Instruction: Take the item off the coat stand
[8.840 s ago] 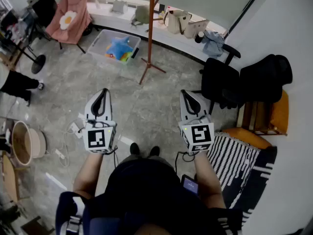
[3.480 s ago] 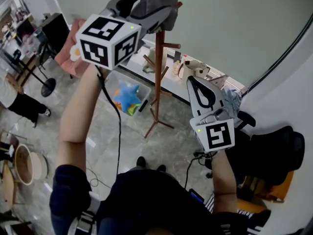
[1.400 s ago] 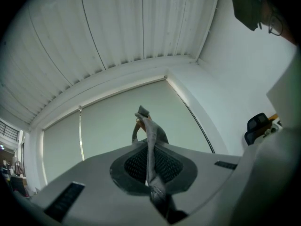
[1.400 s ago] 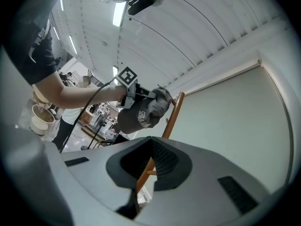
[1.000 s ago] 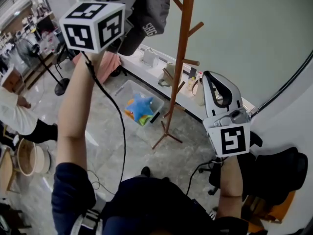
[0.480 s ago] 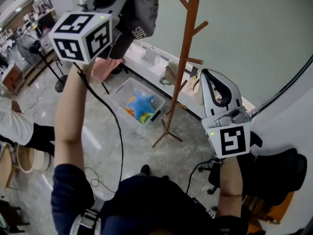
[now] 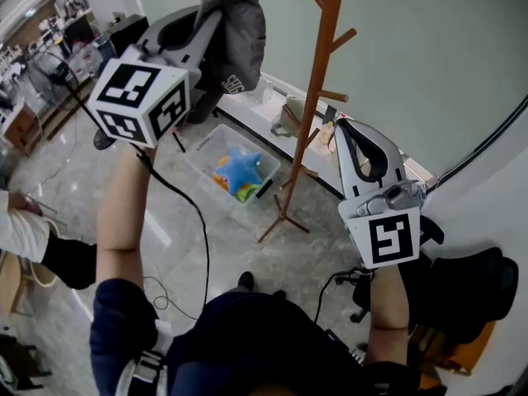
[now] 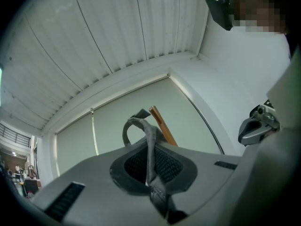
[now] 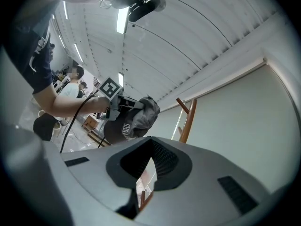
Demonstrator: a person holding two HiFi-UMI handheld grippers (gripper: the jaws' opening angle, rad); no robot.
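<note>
The left hand-held gripper pinches a dark grey fabric cap, clear of the brown wooden coat stand at its nine o'clock. The right hand-held gripper is closed and empty.

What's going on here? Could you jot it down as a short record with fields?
Item: dark grey cap, off the pegs
Left claw: shut on the cap's fabric, raised high
Right claw: shut, nothing in it
Coat stand: wooden, pegs in view bare
Floor: clear bin with a blue toy
</note>
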